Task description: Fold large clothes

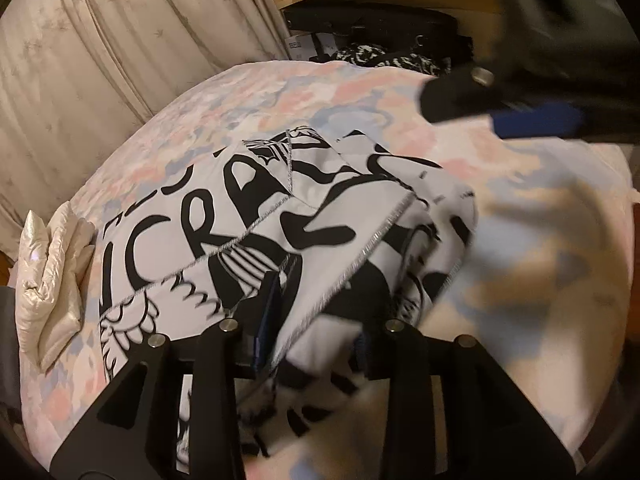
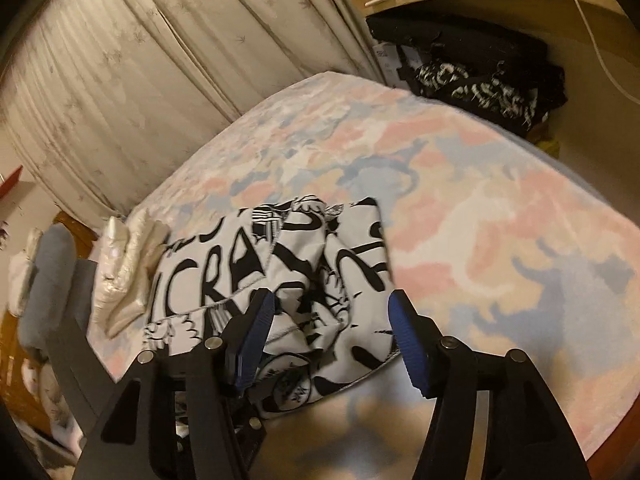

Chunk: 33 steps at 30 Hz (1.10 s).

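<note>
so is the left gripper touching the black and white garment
Touching. In the left wrist view, the black and white garment drapes between the left gripper fingers, its hem lying against the blue pad.

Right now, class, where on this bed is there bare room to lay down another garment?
Free: bedspread right of the printed garment, and the far strip between it and the curtain. Crowded: the left edge, where a cream jacket borders the garment.
</note>
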Each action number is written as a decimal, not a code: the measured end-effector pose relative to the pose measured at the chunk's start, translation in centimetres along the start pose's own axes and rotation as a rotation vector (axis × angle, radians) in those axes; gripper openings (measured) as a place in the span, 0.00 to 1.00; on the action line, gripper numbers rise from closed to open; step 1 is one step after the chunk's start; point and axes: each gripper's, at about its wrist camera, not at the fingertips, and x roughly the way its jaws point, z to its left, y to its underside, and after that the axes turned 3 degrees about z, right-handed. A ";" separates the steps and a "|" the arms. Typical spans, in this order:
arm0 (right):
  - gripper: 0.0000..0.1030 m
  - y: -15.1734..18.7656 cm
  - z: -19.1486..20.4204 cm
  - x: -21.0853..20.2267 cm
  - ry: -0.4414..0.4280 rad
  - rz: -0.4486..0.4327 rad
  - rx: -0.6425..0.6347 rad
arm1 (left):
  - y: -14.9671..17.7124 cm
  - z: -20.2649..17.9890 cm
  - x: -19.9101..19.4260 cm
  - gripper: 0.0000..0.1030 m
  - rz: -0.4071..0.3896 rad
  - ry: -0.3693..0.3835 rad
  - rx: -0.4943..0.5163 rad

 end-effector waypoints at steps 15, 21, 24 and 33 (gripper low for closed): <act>0.59 -2.3 0.7 4.9 -0.167 0.204 0.058 | 4.2 14.3 -7.0 0.57 0.053 0.265 -0.304; 0.59 -2.6 0.4 10.3 -0.203 0.329 0.075 | 5.6 22.7 -3.2 0.55 0.092 0.306 -0.512; 0.58 -3.1 0.3 12.4 -0.208 0.361 0.070 | 6.5 25.2 -0.4 0.48 0.126 0.325 -0.594; 0.37 -4.4 1.4 17.9 -0.206 0.366 0.008 | 7.5 26.9 4.5 0.48 0.121 0.475 -0.692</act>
